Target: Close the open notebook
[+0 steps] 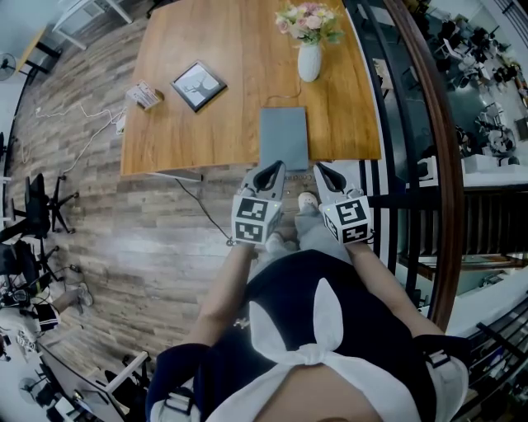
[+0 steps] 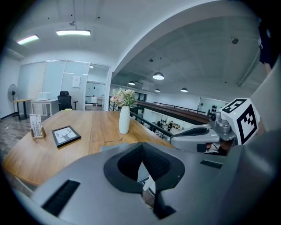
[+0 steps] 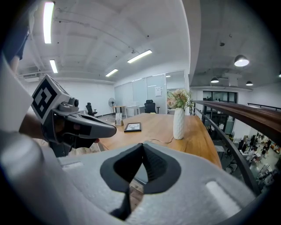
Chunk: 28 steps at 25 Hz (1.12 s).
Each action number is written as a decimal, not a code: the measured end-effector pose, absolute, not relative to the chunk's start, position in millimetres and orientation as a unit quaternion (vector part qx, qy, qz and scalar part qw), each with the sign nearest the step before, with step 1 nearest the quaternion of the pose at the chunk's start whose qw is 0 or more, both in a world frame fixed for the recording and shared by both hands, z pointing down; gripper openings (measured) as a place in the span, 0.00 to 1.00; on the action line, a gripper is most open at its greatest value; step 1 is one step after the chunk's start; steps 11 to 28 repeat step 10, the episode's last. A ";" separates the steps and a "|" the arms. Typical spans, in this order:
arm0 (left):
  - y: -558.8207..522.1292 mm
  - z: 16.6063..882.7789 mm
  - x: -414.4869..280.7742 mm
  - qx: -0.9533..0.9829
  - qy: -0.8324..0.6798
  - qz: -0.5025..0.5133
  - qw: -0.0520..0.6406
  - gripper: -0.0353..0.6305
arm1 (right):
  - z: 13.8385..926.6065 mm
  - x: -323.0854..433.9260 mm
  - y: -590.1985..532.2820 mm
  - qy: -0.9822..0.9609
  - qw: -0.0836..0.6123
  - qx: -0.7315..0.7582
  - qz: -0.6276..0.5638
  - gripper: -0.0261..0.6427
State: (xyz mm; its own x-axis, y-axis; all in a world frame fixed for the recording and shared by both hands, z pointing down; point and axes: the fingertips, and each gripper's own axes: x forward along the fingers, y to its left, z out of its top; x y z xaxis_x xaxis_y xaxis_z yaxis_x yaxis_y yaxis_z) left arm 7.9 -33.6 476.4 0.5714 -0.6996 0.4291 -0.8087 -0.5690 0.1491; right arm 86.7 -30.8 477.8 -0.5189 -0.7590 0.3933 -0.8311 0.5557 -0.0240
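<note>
Your left gripper [image 1: 270,175] is clenched on nothing: in the left gripper view the two dark pads meet tip to tip with no thing between them. Your right gripper [image 1: 330,176] is the same, jaws pressed together and empty in the right gripper view. You hold both side by side, near each other but apart, just short of the near edge of the wooden table [image 1: 214,115], tips aimed at the table and tilted a bit down. The notebook [image 1: 284,138] lies flat at that near edge, grey cover up, already closed, straight ahead of the left gripper and a little left of the right one; neither gripper touches it. Farther back on the table a white vase [image 1: 309,62] with pink flowers [image 1: 307,21] stands upright, beyond the notebook. Well left of the notebook a framed deer picture [image 1: 198,85] lies flat, and a small card stand [image 1: 144,96] sits just beyond it toward the left edge. A white cable [image 1: 91,136] trails on the plank floor [image 1: 124,247] left of the table.
</note>
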 end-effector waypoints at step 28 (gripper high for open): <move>-31.4 482.7 6.6 0.870 -0.432 0.167 0.170 0.08 | 484.3 88.7 -29.6 -0.862 0.181 0.462 0.107 0.03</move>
